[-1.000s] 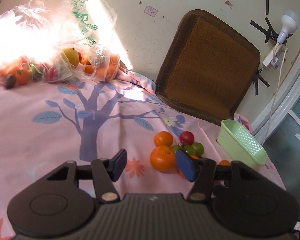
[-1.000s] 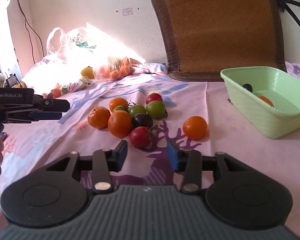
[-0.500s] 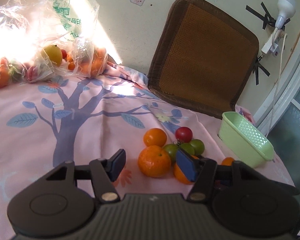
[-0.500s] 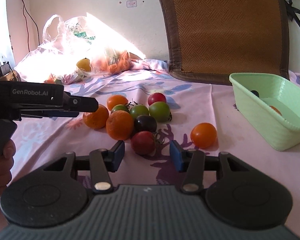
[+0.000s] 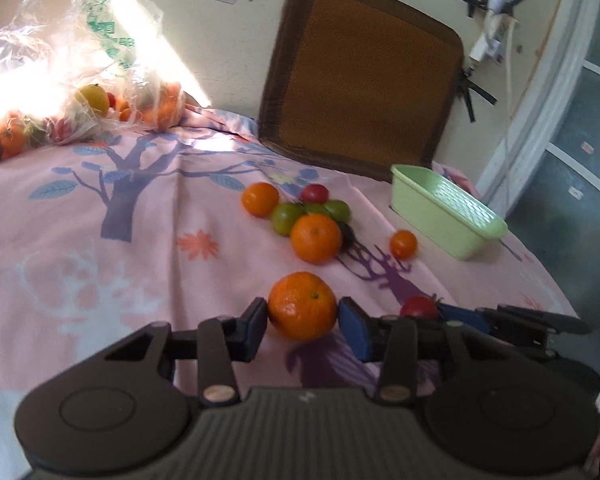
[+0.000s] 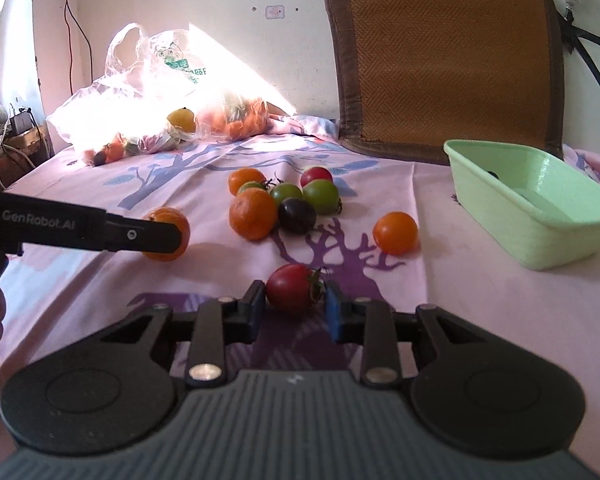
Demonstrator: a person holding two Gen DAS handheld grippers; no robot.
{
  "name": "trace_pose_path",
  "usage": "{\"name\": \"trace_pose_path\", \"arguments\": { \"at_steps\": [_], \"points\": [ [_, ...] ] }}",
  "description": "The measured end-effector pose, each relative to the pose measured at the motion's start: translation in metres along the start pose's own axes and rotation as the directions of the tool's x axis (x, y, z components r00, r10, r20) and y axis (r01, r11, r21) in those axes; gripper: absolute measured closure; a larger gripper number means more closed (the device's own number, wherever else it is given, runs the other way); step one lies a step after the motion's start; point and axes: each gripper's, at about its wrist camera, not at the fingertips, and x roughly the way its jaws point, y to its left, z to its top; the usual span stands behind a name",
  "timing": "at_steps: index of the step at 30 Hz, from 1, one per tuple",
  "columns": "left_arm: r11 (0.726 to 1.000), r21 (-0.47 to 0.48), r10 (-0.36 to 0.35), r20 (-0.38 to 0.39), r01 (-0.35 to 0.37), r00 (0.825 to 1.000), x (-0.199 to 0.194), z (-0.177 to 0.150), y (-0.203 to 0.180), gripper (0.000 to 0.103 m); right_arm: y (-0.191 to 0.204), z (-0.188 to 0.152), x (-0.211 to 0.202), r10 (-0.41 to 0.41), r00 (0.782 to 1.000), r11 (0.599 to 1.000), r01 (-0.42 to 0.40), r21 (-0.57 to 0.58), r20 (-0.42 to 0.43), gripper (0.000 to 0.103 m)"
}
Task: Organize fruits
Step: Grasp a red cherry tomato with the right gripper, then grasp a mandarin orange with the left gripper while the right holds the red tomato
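A: What does the left gripper [image 5: 302, 322] have?
B: A round orange [image 5: 302, 305] with dimpled peel, low in the middle of the left wrist frame. Its fingers [image 5: 253, 328] have just been closing, and both blue pads now meet its sides. The small stem dimple faces the camera, a little to the upper right; being round, it has no clear long axis.

A: And the right gripper [image 6: 295, 309]?
B: Its fingers [image 6: 254, 309] have just been closing too, and now hold a smooth, glossy red tomato [image 6: 290, 287] at the lower middle of the right wrist frame. The green stalk end points right, against the right pad.

A: Where is everything else?
B: On a pink cloth with a tree print [image 6: 460, 300] covering the counter. A cluster of oranges and green, red and dark tomatoes [image 6: 287, 200] lies in the middle of the frame, beyond the fingers. A pale green plastic basket [image 6: 540, 240] sits at the right, a crinkled clear bag of fruit [image 6: 171, 120] at the upper left.
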Motion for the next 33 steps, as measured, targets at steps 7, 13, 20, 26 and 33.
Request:
{"name": "trace_pose_path", "arguments": {
  "at_steps": [7,13,20,26,33],
  "points": [
    [0.990,0.137,-0.036,-0.023,0.039,0.999,-0.011,-0.042,-0.061,0.063,-0.005,-0.039,-0.051,-0.061,0.998,0.997,0.059,0.049,0.021,0.069],
    [0.976,0.207,-0.057,-0.028,0.062,0.998,-0.019,-0.054,-0.088,0.063,-0.007,-0.053,-0.076,-0.109,0.992,0.993,0.105,0.054,0.063,0.070],
    [0.973,0.229,-0.016,-0.021,0.020,1.000,-0.023,-0.064,-0.097,0.060,-0.002,-0.061,-0.077,-0.106,0.993,0.994,0.104,0.028,0.059,0.069],
    [0.968,0.251,0.002,0.011,-0.005,1.000,-0.029,-0.062,-0.101,0.049,-0.004,-0.063,-0.079,-0.109,0.992,0.994,0.106,0.038,0.067,0.069],
    [0.963,0.271,0.016,0.010,-0.018,1.000,-0.023,-0.061,-0.105,0.049,-0.005,-0.064,-0.078,-0.117,0.991,0.993,0.114,0.045,0.073,0.069]
  ]
}}
